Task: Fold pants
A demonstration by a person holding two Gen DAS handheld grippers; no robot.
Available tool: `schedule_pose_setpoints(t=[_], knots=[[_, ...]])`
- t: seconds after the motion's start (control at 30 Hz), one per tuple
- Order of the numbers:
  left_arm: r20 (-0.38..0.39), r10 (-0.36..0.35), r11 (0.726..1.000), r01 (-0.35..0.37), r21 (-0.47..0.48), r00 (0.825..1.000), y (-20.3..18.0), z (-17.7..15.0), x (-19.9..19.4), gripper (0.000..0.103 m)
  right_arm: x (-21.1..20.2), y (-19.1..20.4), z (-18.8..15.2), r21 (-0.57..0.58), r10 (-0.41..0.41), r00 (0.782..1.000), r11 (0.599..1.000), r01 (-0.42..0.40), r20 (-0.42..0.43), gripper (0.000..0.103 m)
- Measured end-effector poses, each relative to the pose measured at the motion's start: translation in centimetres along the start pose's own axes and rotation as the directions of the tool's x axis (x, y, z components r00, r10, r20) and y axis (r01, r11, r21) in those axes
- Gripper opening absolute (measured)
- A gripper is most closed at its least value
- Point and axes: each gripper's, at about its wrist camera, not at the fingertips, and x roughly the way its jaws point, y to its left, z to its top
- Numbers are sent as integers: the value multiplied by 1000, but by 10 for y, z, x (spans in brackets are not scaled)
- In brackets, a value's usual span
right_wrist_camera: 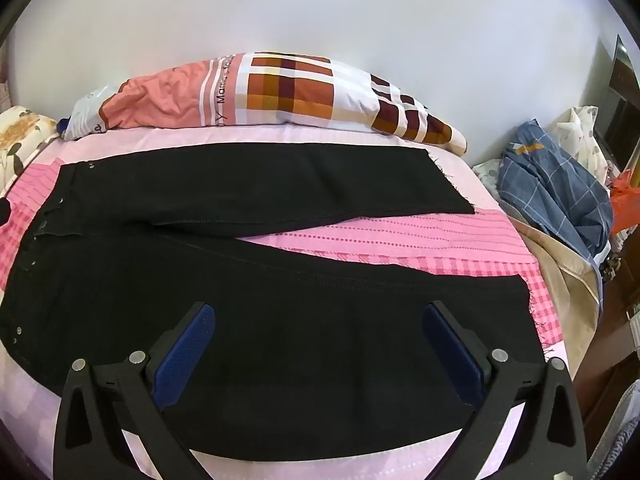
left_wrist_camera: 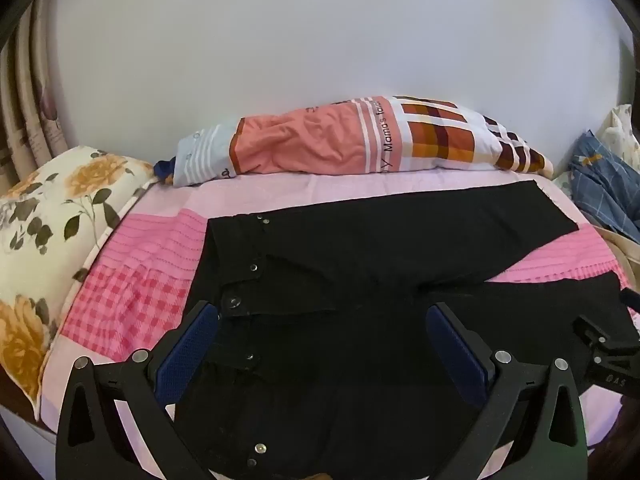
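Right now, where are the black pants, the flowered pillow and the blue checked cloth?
black pants (right_wrist_camera: 280,312), right wrist view, near leg.
flowered pillow (left_wrist_camera: 52,216), left wrist view, its face.
blue checked cloth (right_wrist_camera: 556,192), right wrist view, crumpled middle.

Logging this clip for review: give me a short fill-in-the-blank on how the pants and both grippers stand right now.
1. The black pants lie flat on a ____ bedsheet.
2. The pants' two legs are spread ____.
3. The left gripper and the right gripper are both ____.

Missing words: pink; apart; open
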Motion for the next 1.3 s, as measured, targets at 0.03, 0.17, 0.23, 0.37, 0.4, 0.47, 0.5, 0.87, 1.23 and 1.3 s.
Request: schedule_pose_setpoints(t=[0.03, 0.17, 0.23, 0.37, 0.4, 0.47, 0.5, 0.87, 1.23, 1.3], knots=[[1, -1, 1000, 1, 1, 1000, 0, 0, 0, 103, 0, 0, 0, 2, 1, 1000, 1000, -1, 1, 103], [2, -15, 1000, 15, -1, 1000, 6, 1, 1, 103, -4, -2, 1, 4, -6, 1000, 1000, 6, 2, 103], [6, 4, 1000, -4, 10, 1000, 4, -3, -1, 103, -6, -2, 0, 9, -8, 1000, 1000, 8, 2, 103], [1, 9, 1000, -9, 17, 1000, 3, -1, 0, 103, -7, 1, 1, 8, -9, 1000, 1000, 9, -3, 103], [3, 9, 1000, -9, 14, 1000, 4, -1, 0, 103, -7, -1, 1, 15, -4, 1000, 1000, 4, -4, 103], [5, 10, 1000, -10, 16, 1000, 3, -2, 0, 103, -6, -5, 1, 24, 0, 1000, 1000, 1, -7, 103], [7, 12, 1000, -13, 20, 1000, 2, -2, 0, 103, -5, -5, -1, 23, 0, 1000, 1000, 0, -5, 103], [43, 22, 1000, -23, 19, 999, -7, -2, -7, 103, -5, -14, -8, 53, -11, 1000, 999, 11, 4, 103], [59, 23, 999, -21, -43, 998, -14, 2, -6, 103, -5, -36, -11, 133, -48, 998, 990, 44, 31, 103], [60, 23, 999, -20, -41, 998, -14, 3, -6, 103, -4, -40, -12, 146, -52, 998, 988, 47, 29, 103]])
